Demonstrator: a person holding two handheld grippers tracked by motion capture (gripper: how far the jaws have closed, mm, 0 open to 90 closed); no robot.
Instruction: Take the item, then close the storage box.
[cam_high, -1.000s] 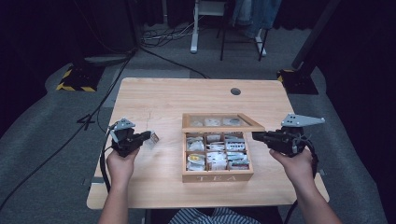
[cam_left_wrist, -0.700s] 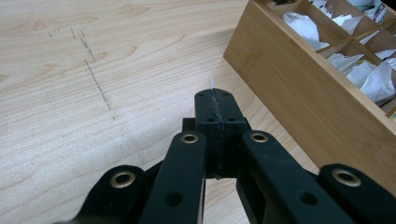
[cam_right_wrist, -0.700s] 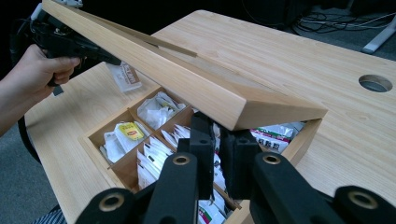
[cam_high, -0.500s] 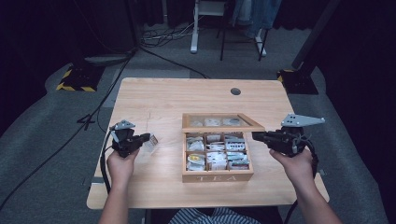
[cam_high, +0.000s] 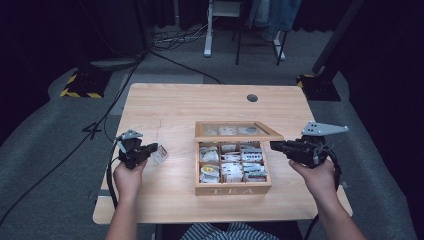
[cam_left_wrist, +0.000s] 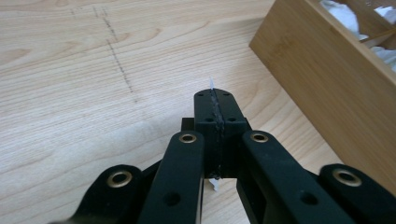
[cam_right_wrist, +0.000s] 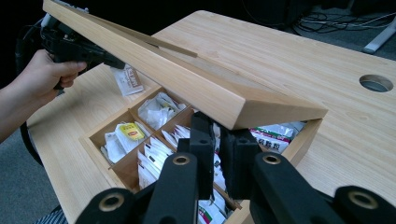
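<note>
A wooden tea box (cam_high: 233, 190) marked TEA sits mid-table, its compartments packed with tea packets. Its glass-paned lid (cam_high: 235, 137) is raised and slanted. My right gripper (cam_high: 274, 145) is shut, its tips tucked under the lid's right corner (cam_right_wrist: 280, 109), which hides them; I cannot tell if they touch it. In the right gripper view its jaws (cam_right_wrist: 219, 126) stand together over the packets. My left gripper (cam_high: 154, 149) is left of the box, low over the table, shut on a white tea packet (cam_high: 160, 153). The packet's thin edge (cam_left_wrist: 210, 83) pokes out past the closed pads.
The box's side wall (cam_left_wrist: 327, 84) stands close to the right of my left gripper. The light wooden table (cam_high: 200, 105) has a round cable hole (cam_high: 252, 98) at the back right. Cables and a yellow-striped base (cam_high: 80, 85) lie on the grey floor beyond.
My left gripper with the tea packet has shifted very slightly toward the person. The right gripper and the raised lid have stayed where they were.
</note>
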